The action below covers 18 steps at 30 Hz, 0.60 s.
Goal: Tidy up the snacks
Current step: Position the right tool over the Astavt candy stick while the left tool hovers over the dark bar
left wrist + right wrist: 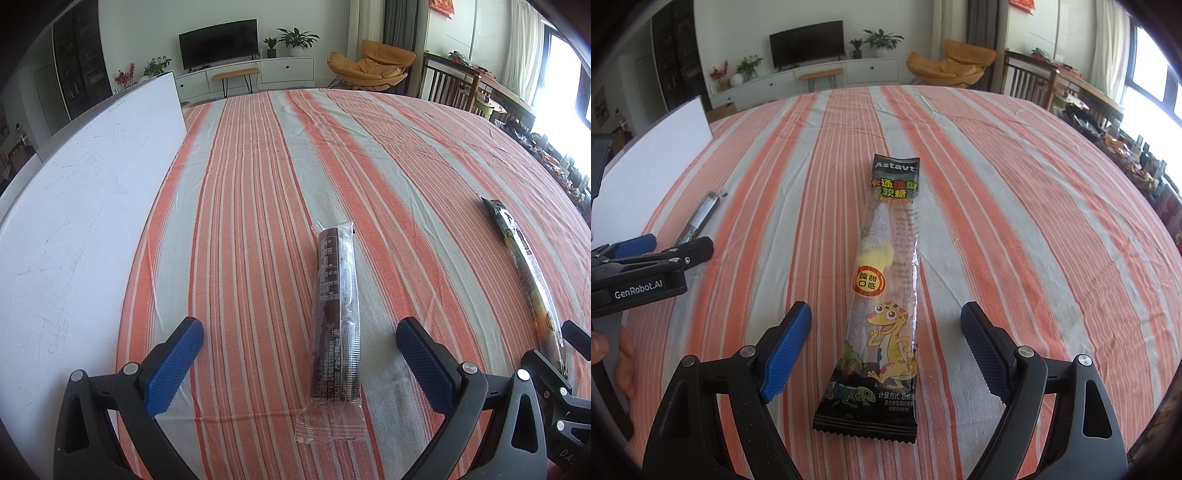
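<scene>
Here both tongs hang over a table under an orange-and-white striped cloth (258, 184), each tilted down toward its own snack. The left gripper (299, 334) stands wide open, its blue pads well apart and gripping nothing; a long brown snack bar (336, 314) in clear wrap lies flat on the cloth between them, running straight away from the tongs, touching neither pad. The right gripper (884, 323) is spread just as wide and also holds nothing; a gummy candy packet (886, 295), black at both ends with a cartoon lizard printed near the close end, lies lengthwise between its pads, clear of both. From the right tongs, the left one shows off to the left side, with the brown bar just ahead of its tips. From the left tongs, the candy packet is seen edge-on to the right. A white board (85, 206) lies to the left of the left tongs, beside the cloth. A person's fingers (602, 347) show at the left edge of the right-hand view.
</scene>
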{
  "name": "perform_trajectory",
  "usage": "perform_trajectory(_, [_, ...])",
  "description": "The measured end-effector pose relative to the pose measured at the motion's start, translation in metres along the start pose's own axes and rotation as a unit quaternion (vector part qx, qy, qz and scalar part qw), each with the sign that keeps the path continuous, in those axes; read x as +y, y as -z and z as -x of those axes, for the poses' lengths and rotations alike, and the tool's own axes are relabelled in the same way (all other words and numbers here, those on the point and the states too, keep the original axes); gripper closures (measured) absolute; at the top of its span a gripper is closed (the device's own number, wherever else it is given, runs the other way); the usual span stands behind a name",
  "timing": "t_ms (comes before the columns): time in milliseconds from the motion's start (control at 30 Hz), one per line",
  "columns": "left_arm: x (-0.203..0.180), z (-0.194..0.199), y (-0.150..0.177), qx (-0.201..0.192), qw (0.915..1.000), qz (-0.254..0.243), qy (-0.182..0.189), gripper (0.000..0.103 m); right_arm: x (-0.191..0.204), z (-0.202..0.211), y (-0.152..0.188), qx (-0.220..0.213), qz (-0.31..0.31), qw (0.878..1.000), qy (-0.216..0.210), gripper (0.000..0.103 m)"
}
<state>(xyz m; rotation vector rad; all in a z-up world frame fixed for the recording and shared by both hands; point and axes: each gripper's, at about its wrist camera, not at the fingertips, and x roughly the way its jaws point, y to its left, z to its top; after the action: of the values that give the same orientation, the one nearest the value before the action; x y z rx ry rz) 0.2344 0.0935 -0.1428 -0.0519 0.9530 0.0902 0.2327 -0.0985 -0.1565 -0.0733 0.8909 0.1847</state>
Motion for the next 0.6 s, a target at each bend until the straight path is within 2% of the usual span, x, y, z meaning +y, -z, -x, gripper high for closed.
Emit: perform_trajectory(600, [0.0001,-0.0002,0.0002,0.000,1.0000,0.000,0.000,0.000,-0.0035,0.0009,0.0009,0.000,-0.001,1.000,-0.002,0.016])
